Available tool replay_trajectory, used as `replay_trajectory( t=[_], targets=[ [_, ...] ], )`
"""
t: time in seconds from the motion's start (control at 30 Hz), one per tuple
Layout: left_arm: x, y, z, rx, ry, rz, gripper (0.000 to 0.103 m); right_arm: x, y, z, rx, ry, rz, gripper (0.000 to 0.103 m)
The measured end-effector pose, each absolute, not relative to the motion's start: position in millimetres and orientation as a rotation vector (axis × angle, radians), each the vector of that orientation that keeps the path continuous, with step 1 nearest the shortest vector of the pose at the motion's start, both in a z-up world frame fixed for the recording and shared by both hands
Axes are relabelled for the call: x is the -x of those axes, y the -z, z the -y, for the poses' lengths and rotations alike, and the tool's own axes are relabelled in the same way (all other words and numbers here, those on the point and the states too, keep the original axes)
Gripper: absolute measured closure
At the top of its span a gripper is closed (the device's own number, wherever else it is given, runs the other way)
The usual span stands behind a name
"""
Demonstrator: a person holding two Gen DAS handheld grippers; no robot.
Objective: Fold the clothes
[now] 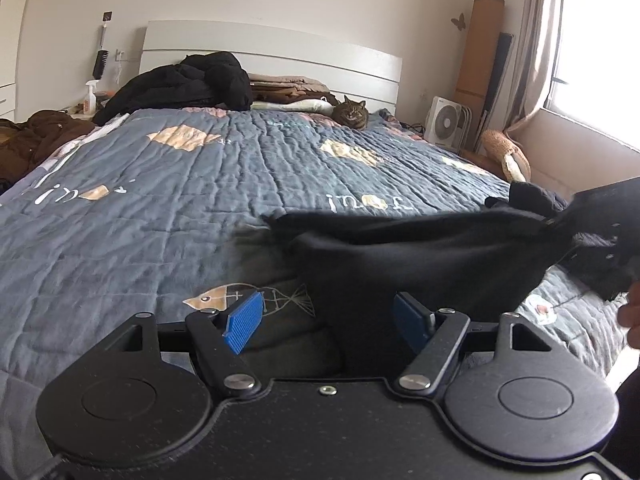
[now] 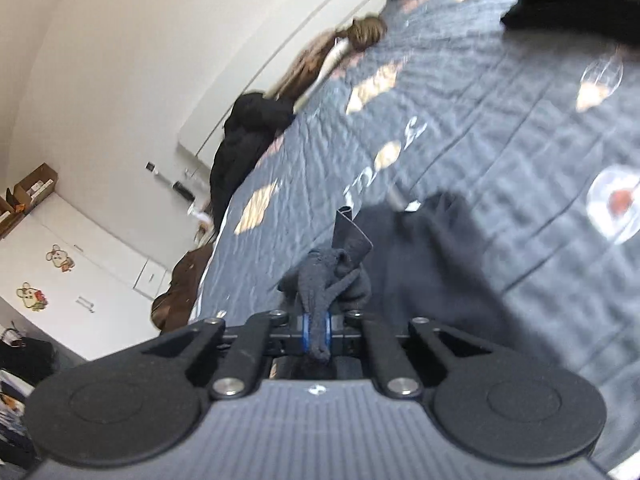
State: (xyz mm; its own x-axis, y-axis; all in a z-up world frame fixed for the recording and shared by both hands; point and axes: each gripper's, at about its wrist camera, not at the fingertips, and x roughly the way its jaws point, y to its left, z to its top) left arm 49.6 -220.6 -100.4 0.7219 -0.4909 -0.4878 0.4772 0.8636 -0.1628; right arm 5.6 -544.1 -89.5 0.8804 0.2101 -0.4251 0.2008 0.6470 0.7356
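**Black garment lifted at one edge over the quilted bed**

Blue-padded fingers of the left gripper [image 1: 326, 322] stand spread apart, holding nothing, low over the near end of the bed [image 1: 160, 184]. Just beyond them the black garment [image 1: 420, 256] rises off the grey quilt, its top edge stretched towards the right gripper [image 1: 596, 224], which shows at the right edge of this view with the cloth pinched in it. Part of the cloth hangs down between the left fingers without being pressed by them. At the far end a cat [image 1: 352, 114] sits before the white headboard [image 1: 280, 56], beside a heap of dark clothes [image 1: 180, 84].

From the right wrist, tilted and blurred, the right gripper [image 2: 317, 330] is clenched on a bunched fold of the black garment [image 2: 420, 264]. The rest of the cloth trails away over the quilt.
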Motion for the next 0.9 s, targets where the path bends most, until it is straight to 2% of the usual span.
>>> replay_trajectory(
  t=[0.23, 0.37, 0.43, 0.47, 0.5, 0.57, 0.63, 0.67, 0.9],
  targets=[
    [-45, 107, 233, -0.019, 0.567, -0.563, 0.031, -4, 162, 558, -0.9, 0.12, -0.648, 0.096],
    [-45, 111, 240, -0.034, 0.576, -0.58, 0.031, -3, 177, 559, -0.964, 0.106, -0.629, 0.093],
    [-44, 114, 245, -0.045, 0.586, -0.592, 0.031, -9, 172, 553, -0.931, 0.095, -0.628, 0.085],
    [-43, 115, 248, -0.061, 0.599, -0.595, 0.031, -13, 172, 551, -0.923, 0.087, -0.647, 0.07],
    [-41, 116, 252, -0.086, 0.614, -0.59, 0.031, -17, 172, 548, -0.914, 0.08, -0.665, 0.063],
    [-33, 119, 262, -0.174, 0.627, -0.56, 0.031, -20, 172, 543, -0.896, 0.07, -0.668, 0.064],
    [-18, 125, 276, -0.333, 0.616, -0.486, 0.031, -20, 170, 541, -0.893, 0.081, -0.66, 0.085],
    [-10, 129, 284, -0.41, 0.61, -0.45, 0.031, -20, 168, 541, -0.893, 0.086, -0.656, 0.089],
    [23, 157, 328, -0.745, 0.602, -0.264, 0.031, -18, 149, 548, -0.969, 0.053, -0.603, 0.09]
  ],
)
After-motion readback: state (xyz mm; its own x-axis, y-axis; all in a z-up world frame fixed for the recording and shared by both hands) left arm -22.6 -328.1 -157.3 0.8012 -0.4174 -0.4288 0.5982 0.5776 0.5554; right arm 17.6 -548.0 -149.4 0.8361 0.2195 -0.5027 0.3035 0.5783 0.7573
